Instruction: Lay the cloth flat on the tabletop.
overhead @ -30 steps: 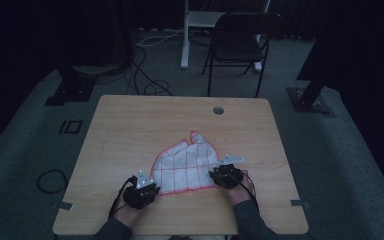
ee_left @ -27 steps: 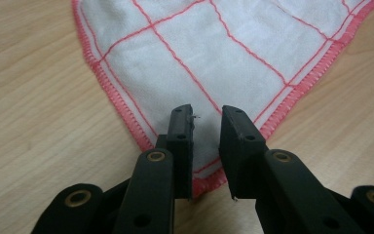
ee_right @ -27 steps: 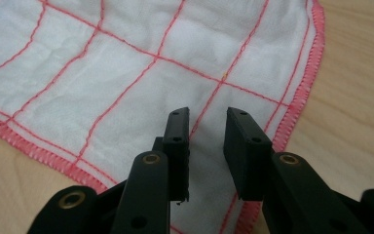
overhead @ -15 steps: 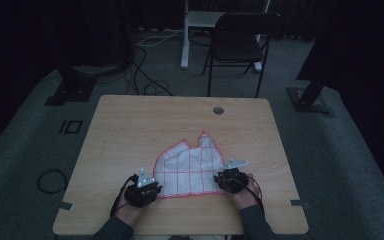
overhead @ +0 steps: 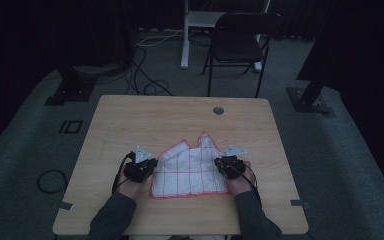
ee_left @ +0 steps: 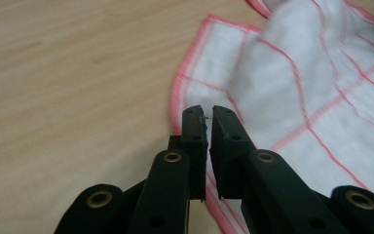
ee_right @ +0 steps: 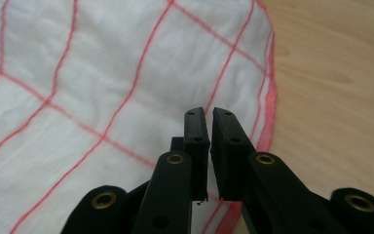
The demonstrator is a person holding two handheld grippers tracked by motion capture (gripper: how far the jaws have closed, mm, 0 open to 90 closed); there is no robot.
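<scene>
A white cloth (overhead: 192, 167) with a red grid and red hem lies flat on the wooden table (overhead: 145, 117), its far edge bunched into points. My left gripper (overhead: 147, 168) is at the cloth's left hem and my right gripper (overhead: 222, 164) at its right hem. In the left gripper view the jaws (ee_left: 208, 114) have just been closing to a thin slit, and the cloth's (ee_left: 311, 87) pink hem runs in between them. The right gripper view has its jaws (ee_right: 208, 114) just closed the same way over the cloth's (ee_right: 102, 73) right hem.
A round cable hole (overhead: 218, 110) sits near the table's far edge. Beyond the table stand a dark chair (overhead: 240, 42) and a white post (overhead: 185, 35). Black stand bases (overhead: 67, 90) and cables lie on the grey floor to the left, another base (overhead: 307, 100) to the right.
Both grippers have slid forward along the cloth's sides, the left farther than the right. The cloth's side edges have drawn in a little with them.
</scene>
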